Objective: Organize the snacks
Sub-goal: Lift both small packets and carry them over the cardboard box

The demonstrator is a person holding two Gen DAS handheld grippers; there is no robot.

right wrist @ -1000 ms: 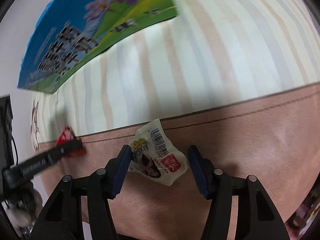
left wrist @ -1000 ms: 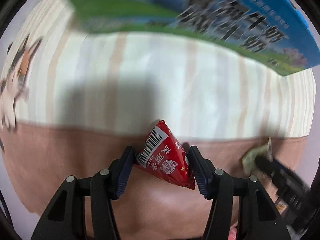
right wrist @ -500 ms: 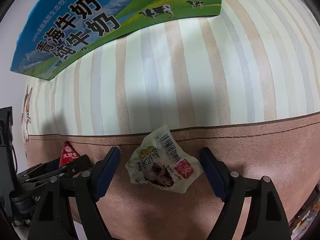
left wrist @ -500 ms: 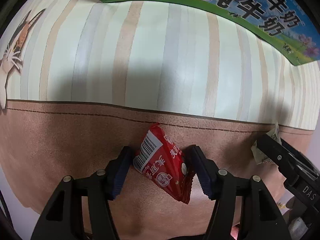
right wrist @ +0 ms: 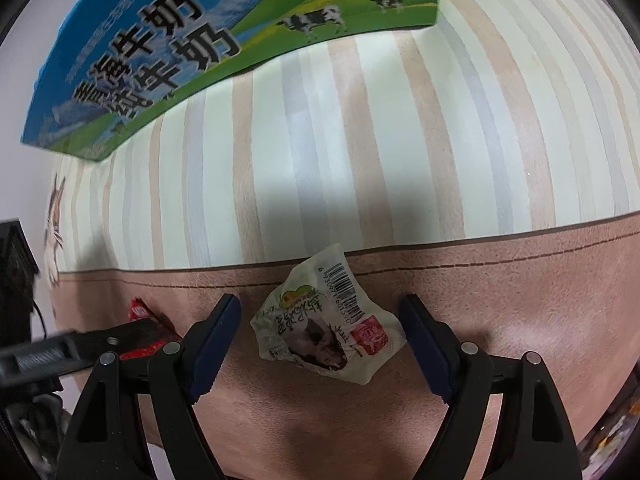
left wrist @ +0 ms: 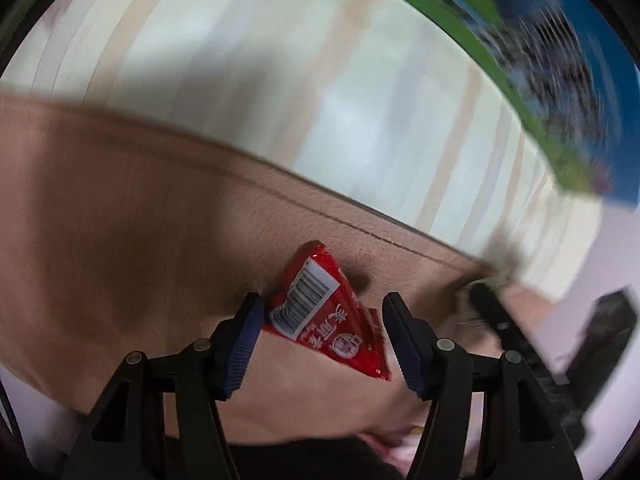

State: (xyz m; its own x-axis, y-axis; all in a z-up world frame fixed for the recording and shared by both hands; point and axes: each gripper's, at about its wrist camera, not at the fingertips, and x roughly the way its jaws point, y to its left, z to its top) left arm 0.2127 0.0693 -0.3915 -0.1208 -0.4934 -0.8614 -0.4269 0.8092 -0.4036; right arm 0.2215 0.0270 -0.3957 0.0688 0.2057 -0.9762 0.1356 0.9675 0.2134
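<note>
- Left gripper (left wrist: 323, 340) first: its fingers (left wrist: 244, 338) bracket the red snack packet (left wrist: 334, 314), the left pad touching the packet's edge and the right pad a little apart from it — a loose hold at best, and with this blur I cannot tell whether it truly pinches.
- The red packet sits on the brown border band of the striped cloth (left wrist: 132, 240) covering the bench, near the bench's front edge.
- Over to the right gripper (right wrist: 320, 338): fingers (right wrist: 426, 346) spread wide, clear gaps on both sides of the pale crumpled snack packet (right wrist: 328, 328). Released, no question, with the packet lying loose on the brown band, just below the seam where the stripes begin.
- Both snacks lie along that same front band, side by side — it looks as if they are being lined up in a row there.
- The blue-and-green milk carton box (right wrist: 224, 40) stands toward the far edge of the bench, well apart from both packets; perhaps it is where snacks belong, but nothing confirms that.
- In the right wrist view the left gripper reaches in over the red packet at the cloth's left end.
</note>
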